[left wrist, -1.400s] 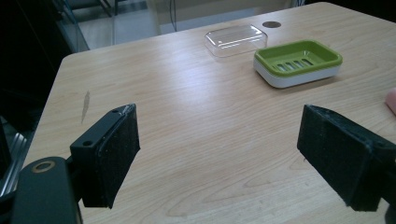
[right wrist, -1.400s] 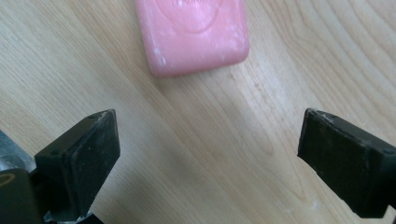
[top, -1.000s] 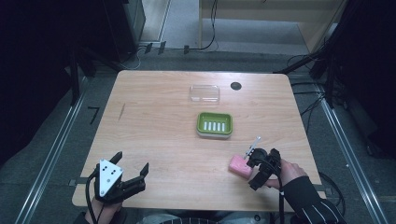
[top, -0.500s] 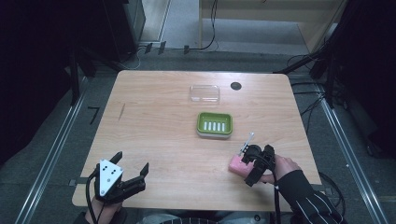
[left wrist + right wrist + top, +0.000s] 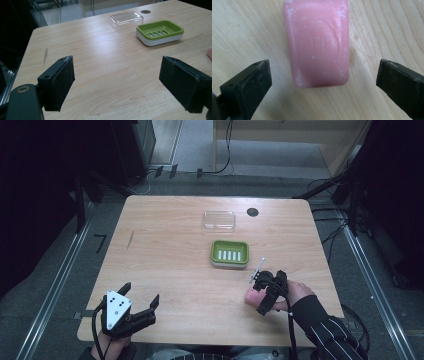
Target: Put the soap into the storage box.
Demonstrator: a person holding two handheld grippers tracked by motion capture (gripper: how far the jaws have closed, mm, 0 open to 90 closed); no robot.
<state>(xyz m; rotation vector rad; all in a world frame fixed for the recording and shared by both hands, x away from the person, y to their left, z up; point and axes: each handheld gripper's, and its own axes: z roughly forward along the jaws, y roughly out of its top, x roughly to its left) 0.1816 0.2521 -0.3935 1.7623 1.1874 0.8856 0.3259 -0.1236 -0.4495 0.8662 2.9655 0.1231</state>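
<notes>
Soap [image 5: 318, 42], pink bar with an embossed oval stamp, lies flat on the worktop [image 5: 165, 255] near its front right, directly under the right tongs [image 5: 262, 292]. Compared with a second ago the right tongs have crept a little nearer the person's edge and their jaws have just been opening to full spread; in the right gripper view they stand well apart on either side of the bar, pads clear of it, nothing gripped. Judgement: this is the set-up for a pinch across the bar's short sides, likely to carry it to the green soap dish [image 5: 229, 253], which sits empty mid-worktop, with a clear lid [image 5: 219, 219] just beyond it. Left tongs [image 5: 131, 307] rest at the front left, jaws wide and empty, unmoved. Hard to read: from the high view the bar is mostly covered by the right tongs, only a pink corner showing; the stamp's lettering is illegible; the bar's far end is cut off in the right gripper view.
</notes>
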